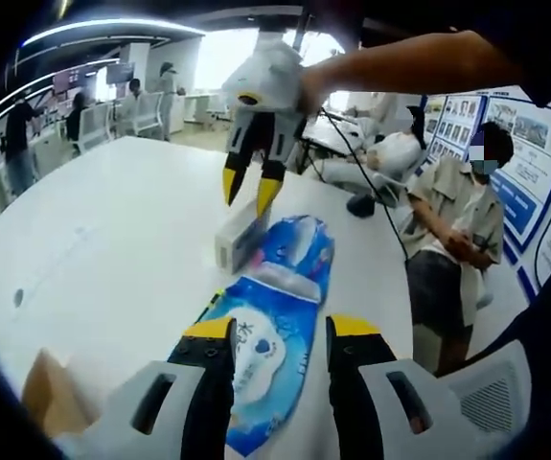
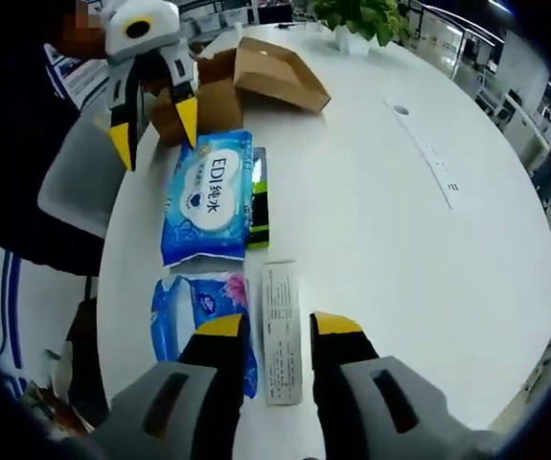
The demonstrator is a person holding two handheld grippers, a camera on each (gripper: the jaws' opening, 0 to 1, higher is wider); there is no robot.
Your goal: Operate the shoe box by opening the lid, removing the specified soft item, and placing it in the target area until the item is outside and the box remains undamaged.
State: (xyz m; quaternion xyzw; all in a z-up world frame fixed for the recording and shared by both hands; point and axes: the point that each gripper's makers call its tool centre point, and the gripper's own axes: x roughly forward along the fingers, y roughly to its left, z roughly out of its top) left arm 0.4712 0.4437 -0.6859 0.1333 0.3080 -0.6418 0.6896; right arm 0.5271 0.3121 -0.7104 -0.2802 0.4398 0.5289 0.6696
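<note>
Now both tools agape, gripping nothing: left tool over wipes pack; right tool above white box.

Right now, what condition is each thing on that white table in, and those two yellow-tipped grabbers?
Brown cardboard shoe box: open, flaps up.
Large blue wet-wipes pack: out of the box, flat on the table.
Smaller blue tissue pack: flat on the table.
Slim white carton: lying flat.
Left gripper: open, empty.
Right gripper: open, empty.

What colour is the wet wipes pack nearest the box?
Blue and white wet wipes pack; right gripper view.
</note>
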